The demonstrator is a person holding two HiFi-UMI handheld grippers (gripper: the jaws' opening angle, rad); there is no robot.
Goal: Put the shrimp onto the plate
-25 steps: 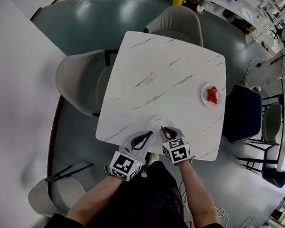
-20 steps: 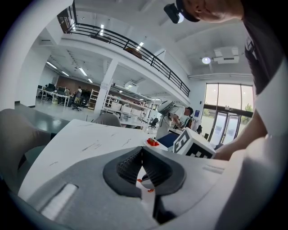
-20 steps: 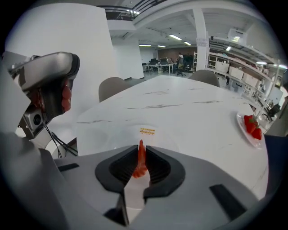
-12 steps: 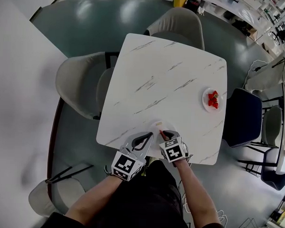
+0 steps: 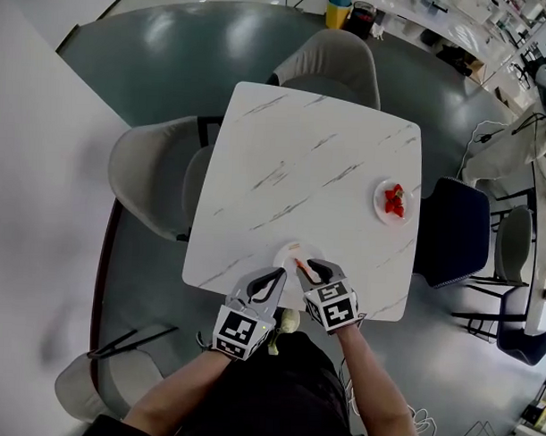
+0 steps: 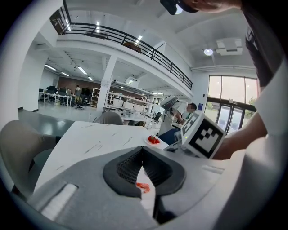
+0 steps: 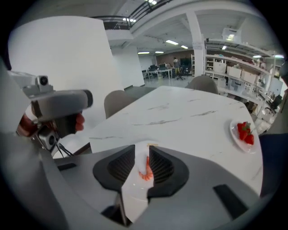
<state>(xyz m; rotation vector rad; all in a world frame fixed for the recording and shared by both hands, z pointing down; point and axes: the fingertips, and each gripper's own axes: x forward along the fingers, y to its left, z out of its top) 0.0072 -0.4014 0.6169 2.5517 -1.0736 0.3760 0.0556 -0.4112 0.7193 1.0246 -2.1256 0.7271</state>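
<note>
right gripper (image 7: 143, 161): jaws opening; we let go
shrimp (image 7: 145, 170): between the right jaws, lying on plate (image 7: 134, 193)
left gripper (image 6: 142, 161): jaws together, empty
task: we judge placement done; retreat next

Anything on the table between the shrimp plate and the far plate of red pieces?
Nothing. Bare marble table runs from the shrimp plate to the far plate; the head view shows it, and the right gripper view agrees.
</note>
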